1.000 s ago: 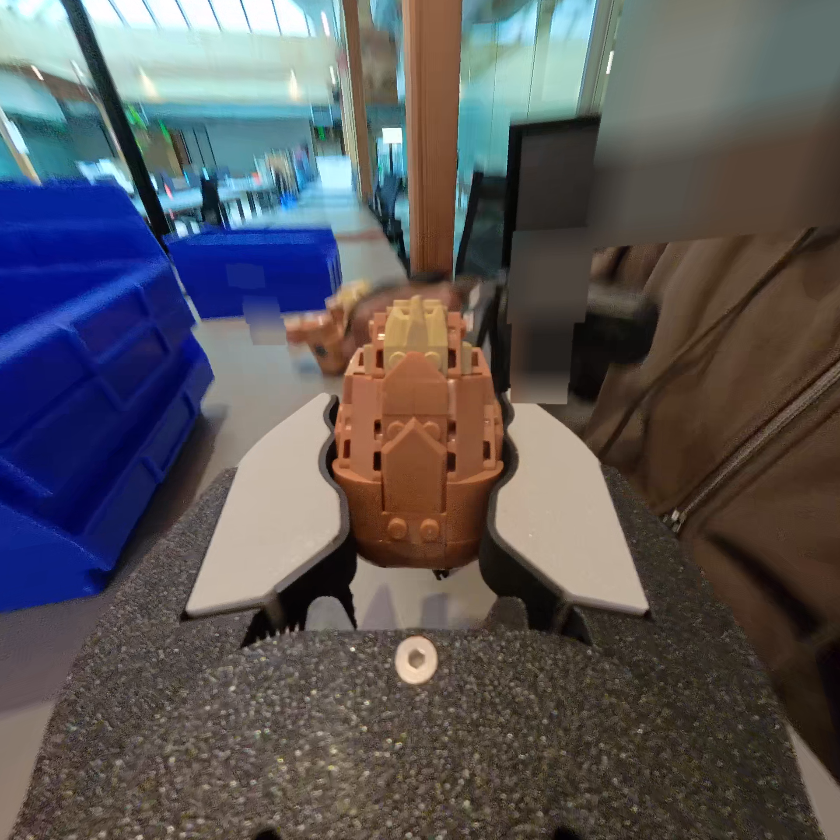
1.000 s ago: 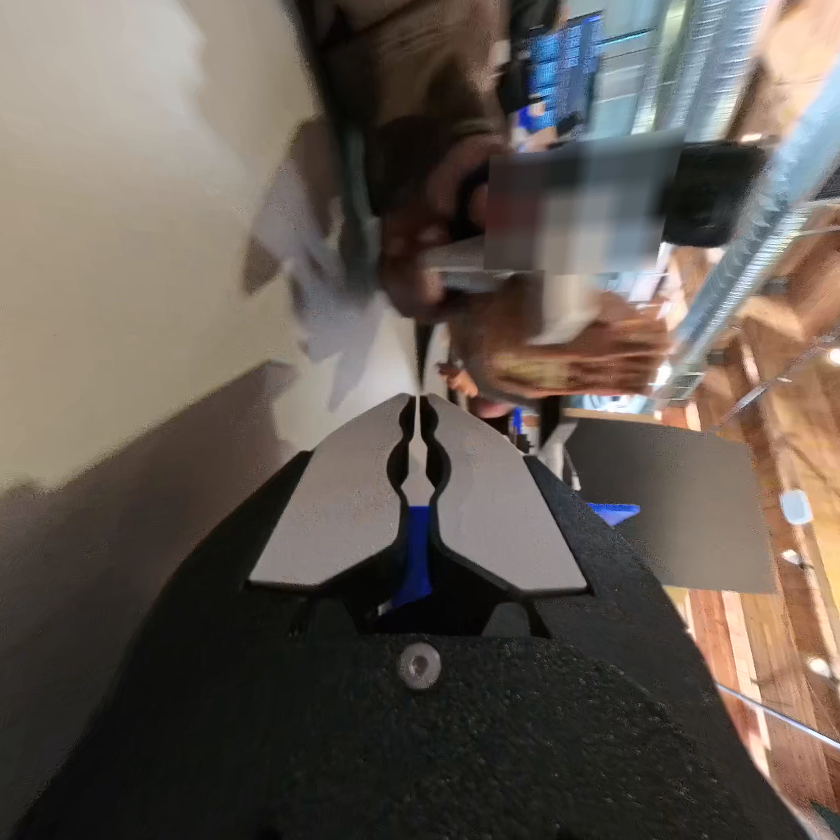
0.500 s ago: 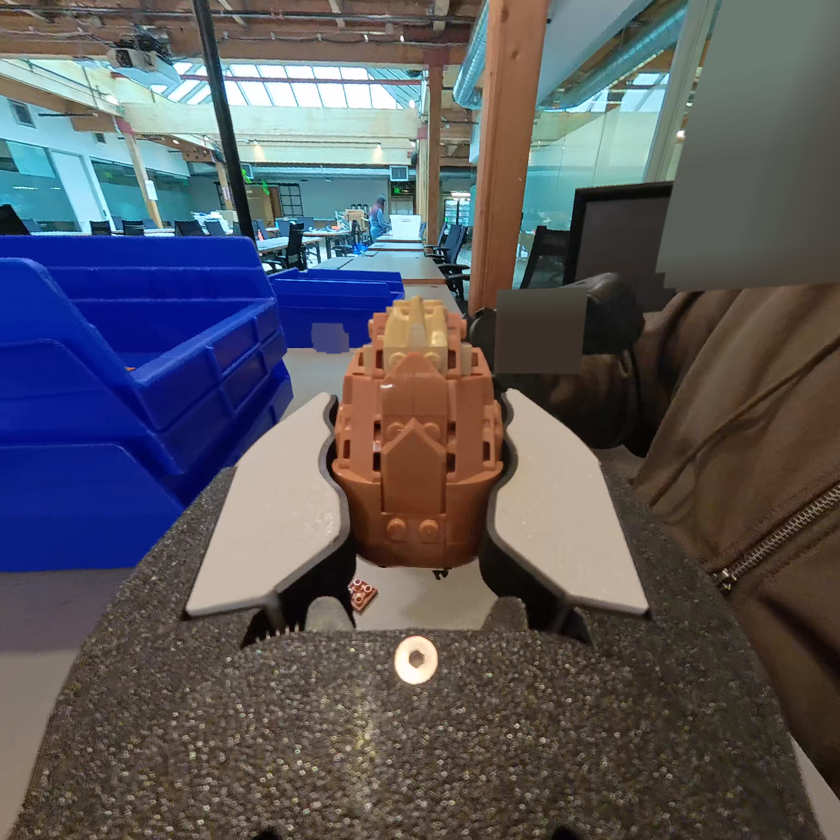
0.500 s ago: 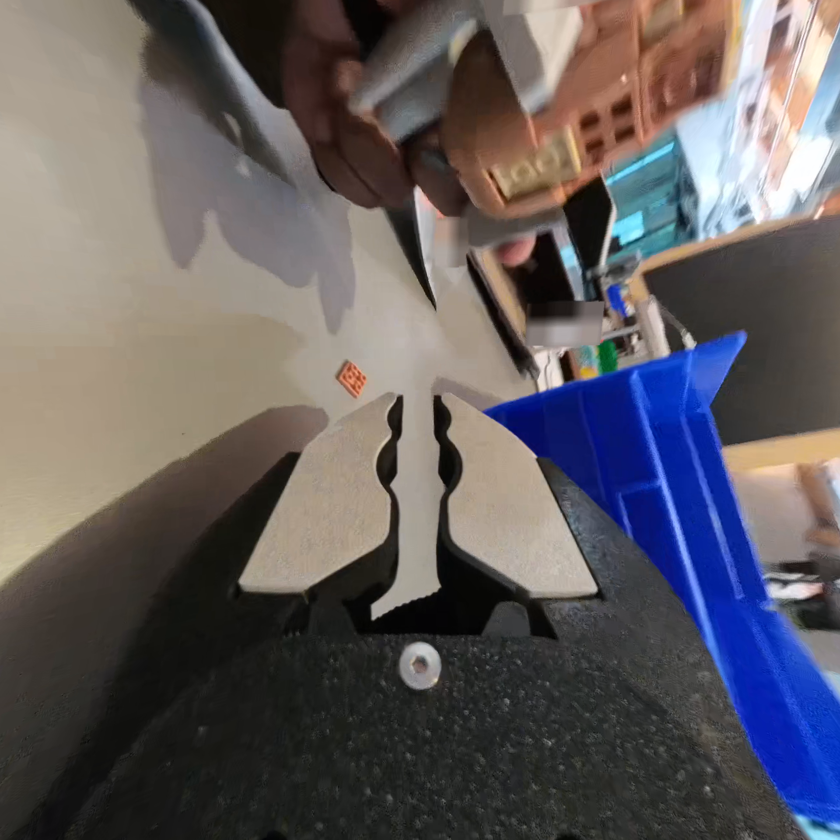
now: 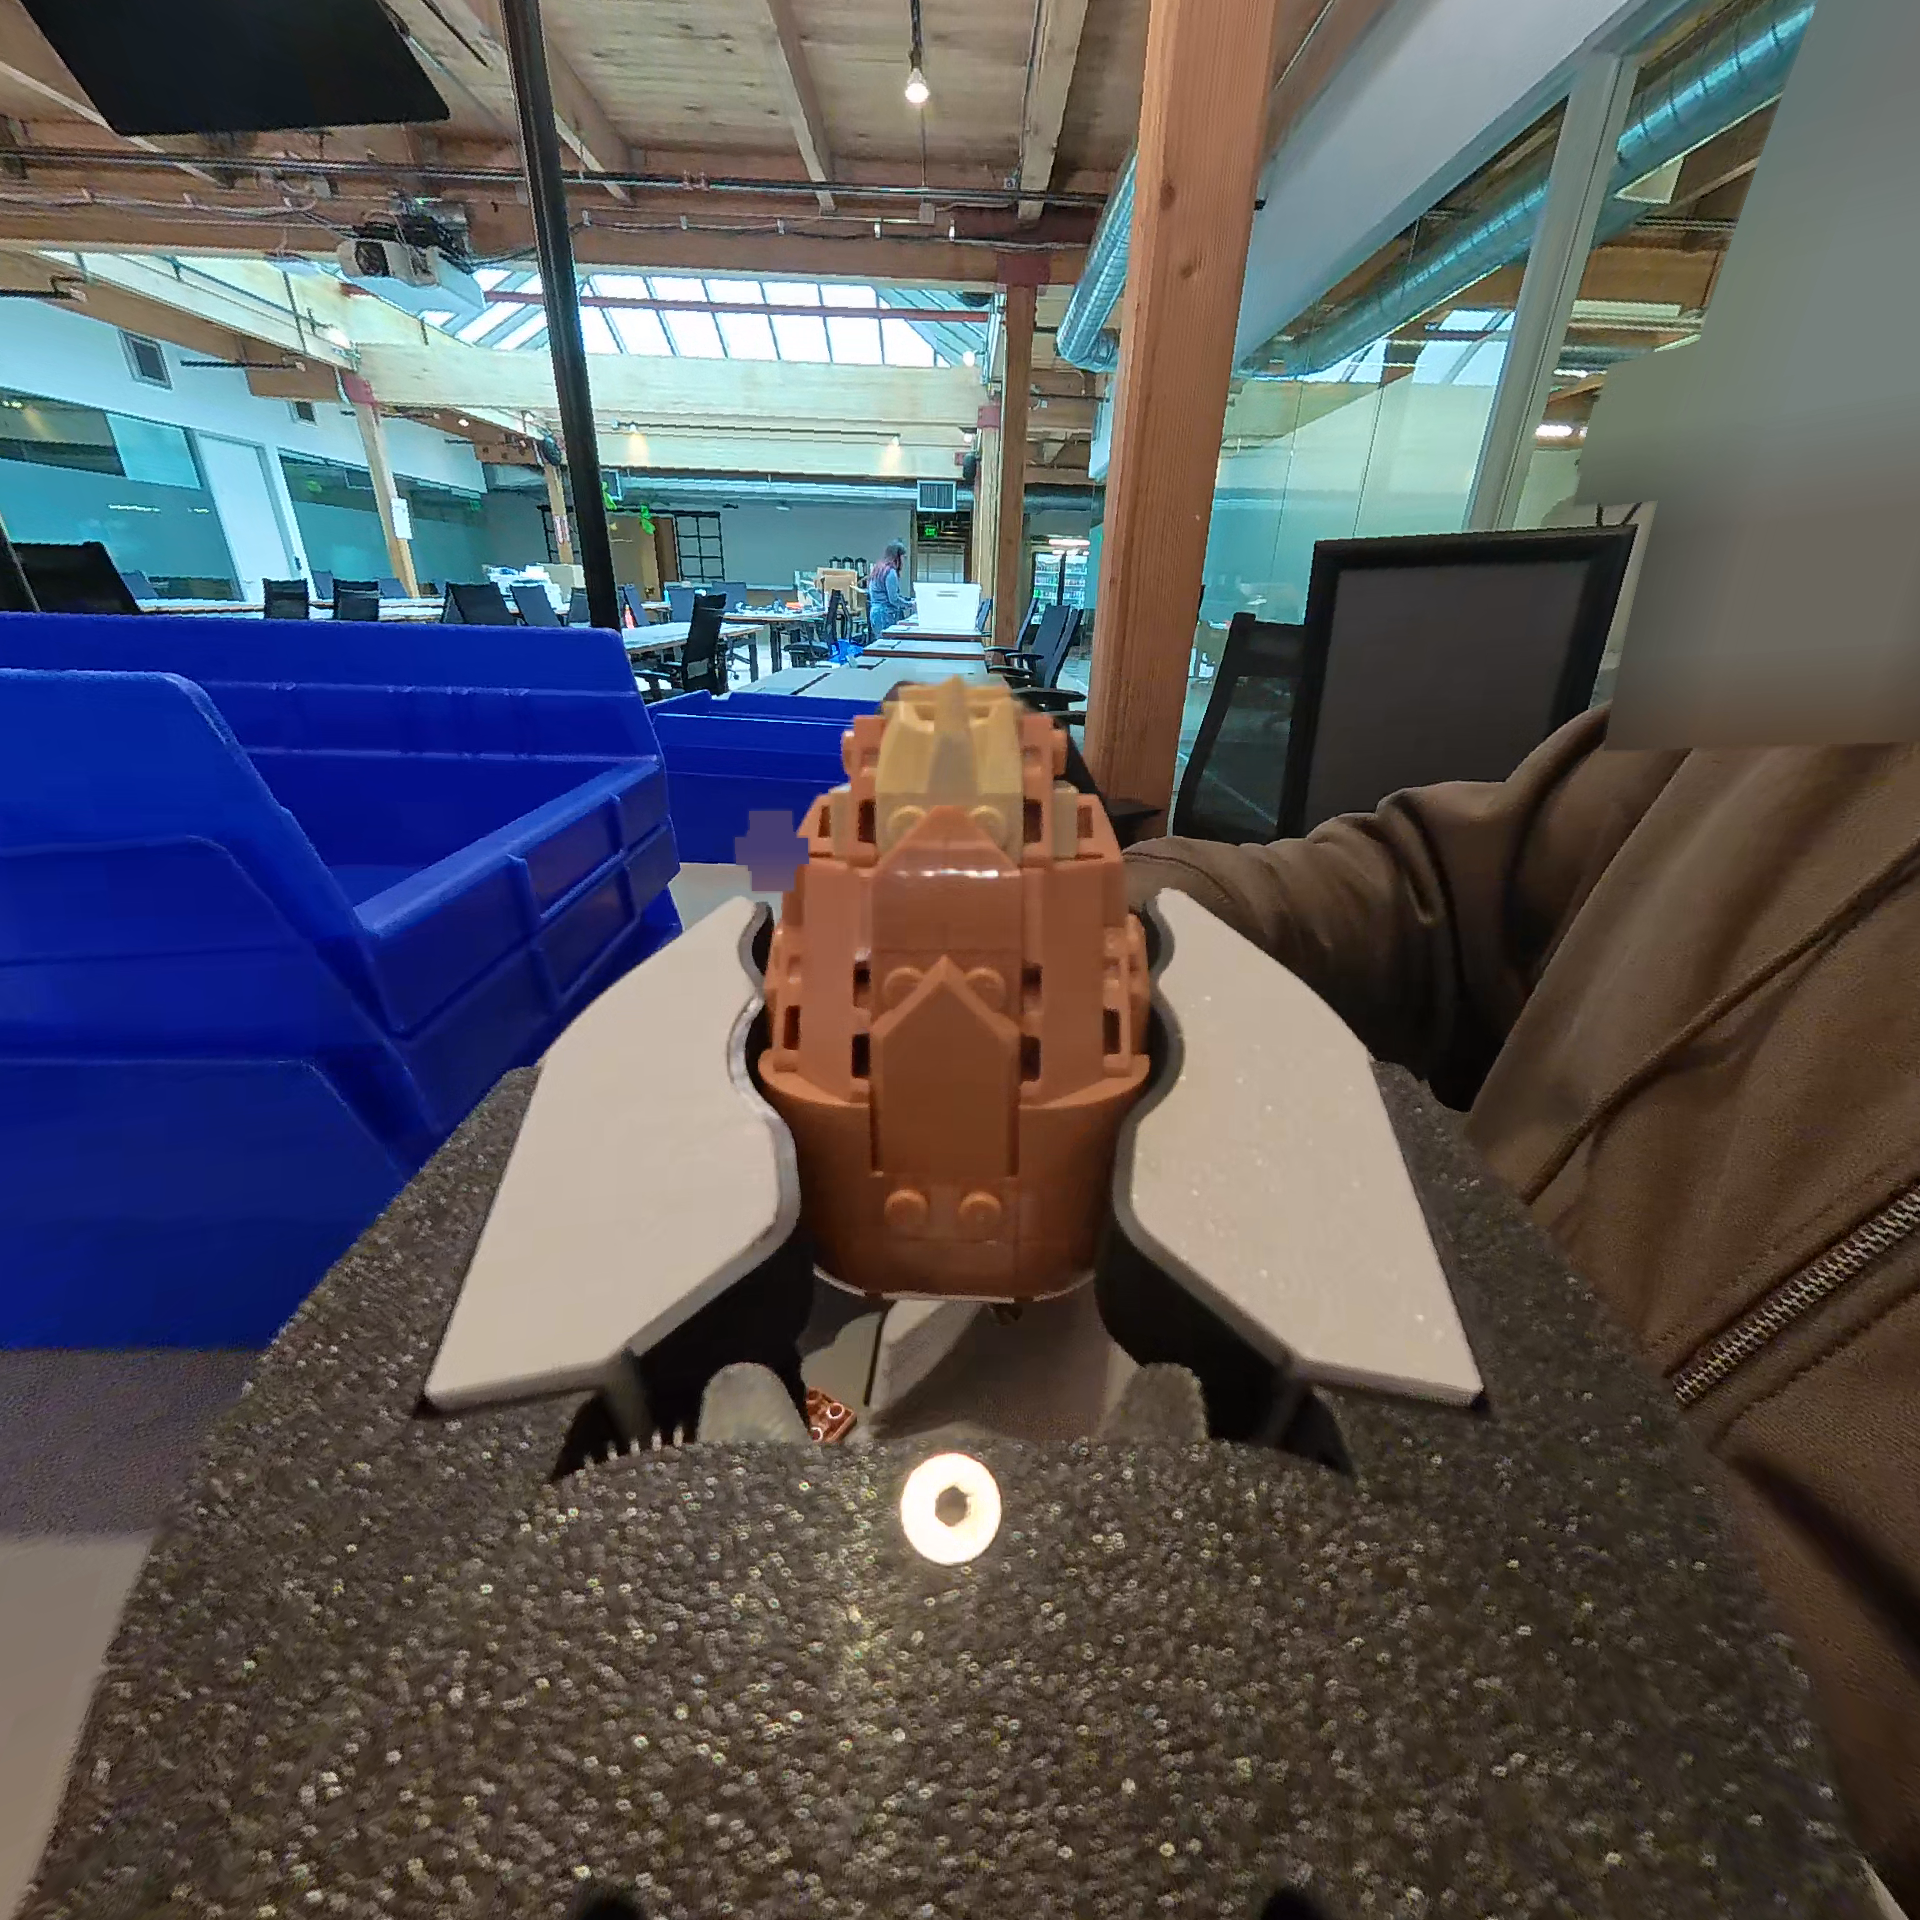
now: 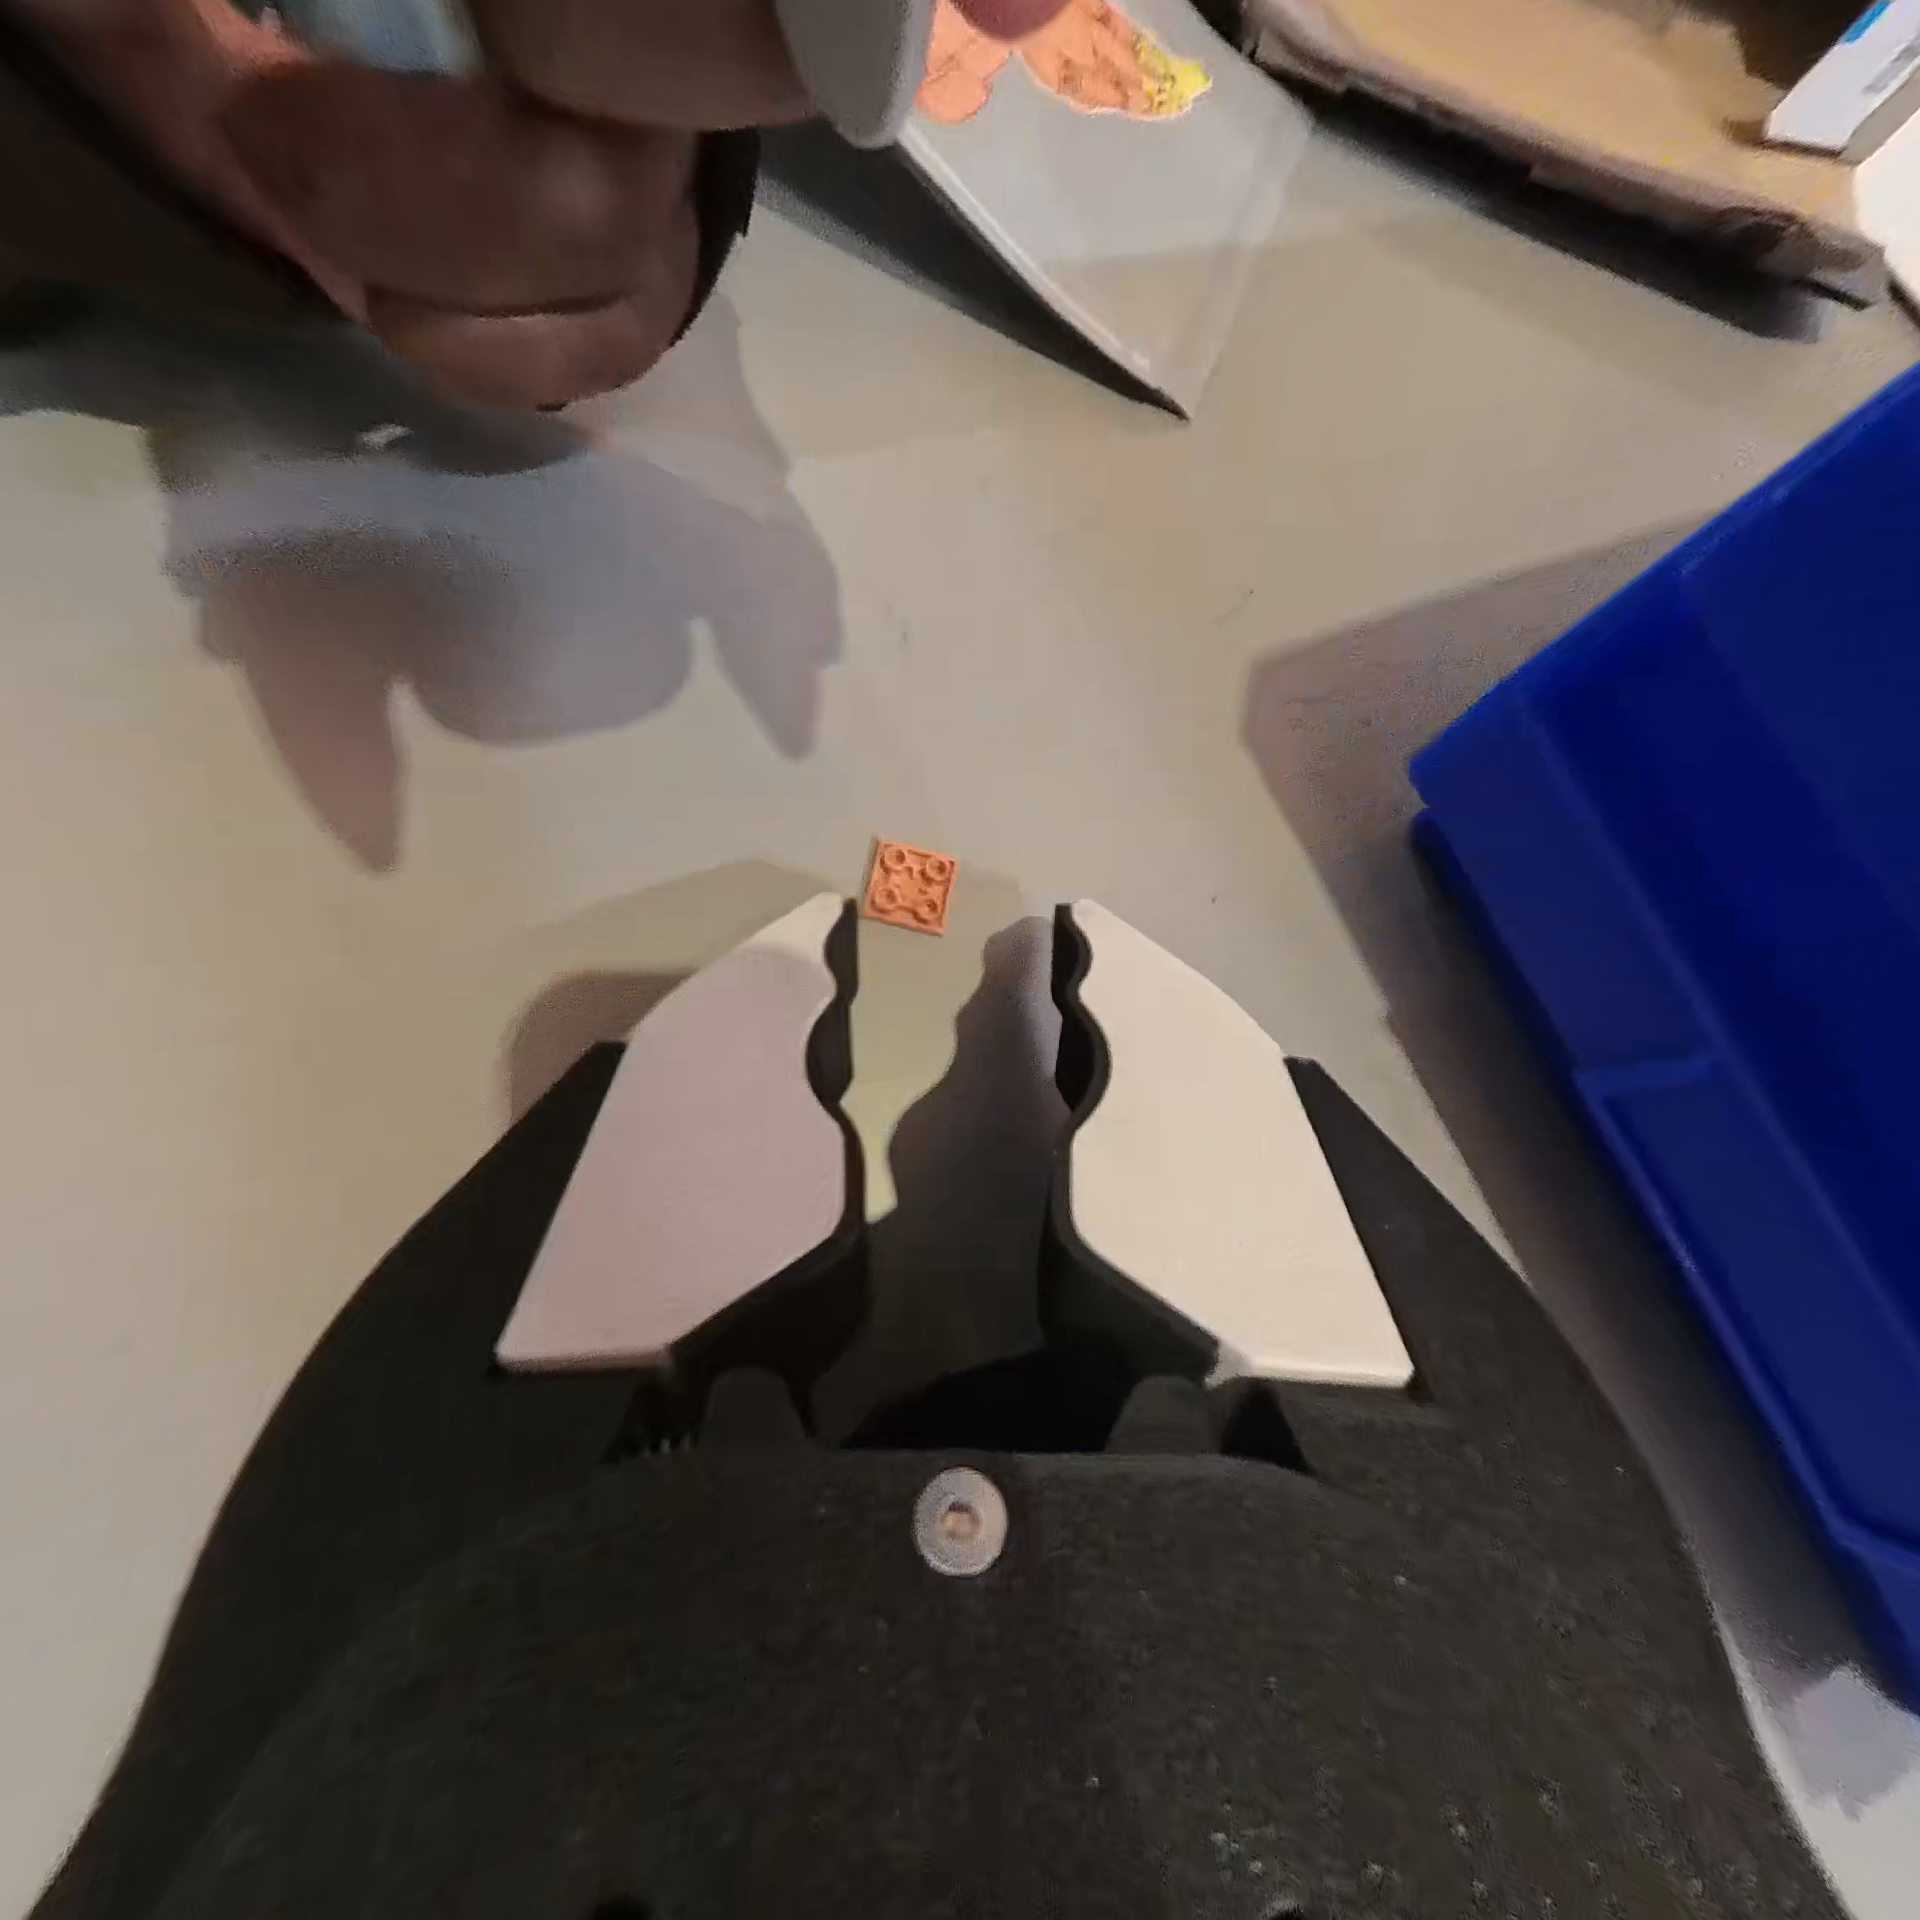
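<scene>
Two grippers going here, one in each of my hands. My left gripper (image 5: 951, 914) is clamped onto a brown brick model (image 5: 951, 1049), a rounded build of toy bricks with a tan piece on top. Both grey fingers (image 5: 644, 1153) press against its sides, and it sticks out forward past the tips, held up off the table (image 5: 62, 1621). Left of that gripper sit stacked blue bins (image 5: 312, 935), with another blue bin further ahead. To its right is my brown jacket sleeve (image 5: 1403, 925), and ahead and to the right a dark monitor (image 5: 1455, 665) next to a wooden post (image 5: 1174, 416).

My right gripper (image 6: 954, 912) points down at the table (image 6: 1039, 582) with its fingers spread apart and nothing between them. A small orange square plate (image 6: 911, 886) with round marks on its face lies flat on the table just past the tips, a bit nearer the left finger. I can't tell if that finger touches it. Right of this gripper is a blue bin (image 6: 1714, 935). Ahead and to the left, blurry, is my other hand (image 6: 499, 208), and past it some blurred orange and yellow bricks (image 6: 1070, 62).
</scene>
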`<action>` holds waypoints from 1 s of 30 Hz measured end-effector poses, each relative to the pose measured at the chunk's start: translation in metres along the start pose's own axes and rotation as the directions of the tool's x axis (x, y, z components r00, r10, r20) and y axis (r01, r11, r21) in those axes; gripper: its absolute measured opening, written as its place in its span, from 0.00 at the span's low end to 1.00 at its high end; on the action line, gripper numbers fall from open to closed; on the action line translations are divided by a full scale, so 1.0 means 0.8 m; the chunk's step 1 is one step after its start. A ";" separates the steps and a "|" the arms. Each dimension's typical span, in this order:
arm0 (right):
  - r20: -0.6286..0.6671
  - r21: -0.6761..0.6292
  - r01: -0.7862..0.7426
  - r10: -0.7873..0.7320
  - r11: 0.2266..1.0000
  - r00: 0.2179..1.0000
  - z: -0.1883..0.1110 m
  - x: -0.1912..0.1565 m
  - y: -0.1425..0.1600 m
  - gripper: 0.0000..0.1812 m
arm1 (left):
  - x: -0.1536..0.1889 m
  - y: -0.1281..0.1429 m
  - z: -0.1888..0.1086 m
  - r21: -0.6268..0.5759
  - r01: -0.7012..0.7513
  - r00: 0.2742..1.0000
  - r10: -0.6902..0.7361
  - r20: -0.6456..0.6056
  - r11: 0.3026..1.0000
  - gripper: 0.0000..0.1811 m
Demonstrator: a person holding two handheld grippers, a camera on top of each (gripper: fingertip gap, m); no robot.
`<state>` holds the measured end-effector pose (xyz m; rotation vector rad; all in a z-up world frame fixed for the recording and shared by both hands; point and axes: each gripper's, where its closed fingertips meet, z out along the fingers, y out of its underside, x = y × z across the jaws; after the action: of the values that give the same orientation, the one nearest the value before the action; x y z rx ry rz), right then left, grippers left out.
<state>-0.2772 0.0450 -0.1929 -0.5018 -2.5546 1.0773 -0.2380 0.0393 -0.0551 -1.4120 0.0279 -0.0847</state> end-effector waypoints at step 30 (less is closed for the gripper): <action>-0.155 0.245 0.062 -0.024 0.968 0.988 -0.067 0.023 -0.090 0.09 | -0.014 -0.024 -0.010 0.071 -0.040 0.995 0.032 0.099 0.997 0.37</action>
<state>-0.2852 0.0391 -0.1019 -0.4414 -2.2488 1.2714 -0.2506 0.0289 -0.0380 -1.3404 -0.0306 0.0133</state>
